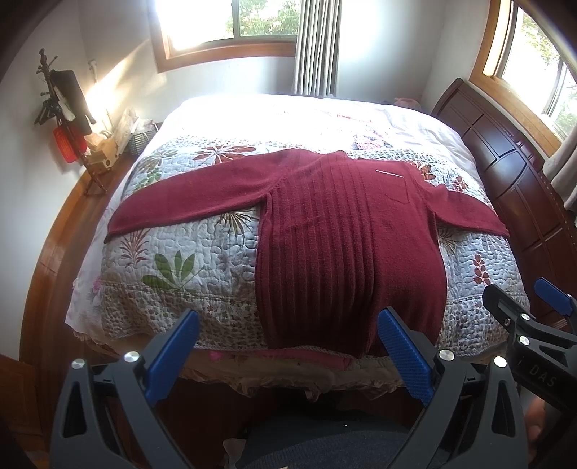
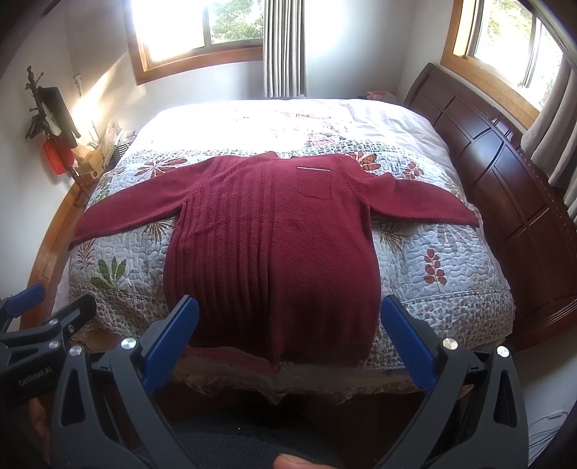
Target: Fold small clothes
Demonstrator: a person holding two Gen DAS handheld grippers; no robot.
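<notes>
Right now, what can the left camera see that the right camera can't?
Only the left view shows the right gripper, at its right edge. Only the right view shows the left gripper, at its left edge, and a fingertip at the bottom. Both show the red sweater spread flat on the quilt, the windows and the headboard.

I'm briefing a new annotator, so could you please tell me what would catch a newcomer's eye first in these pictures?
A dark red knitted sweater lies spread flat, sleeves out to both sides, on the floral quilted bedspread, its hem at the near edge of the bed. In front, the left gripper and right gripper hover with blue-padded jaws wide open, holding nothing. Bright sunlit windows glare behind the bed.
</notes>
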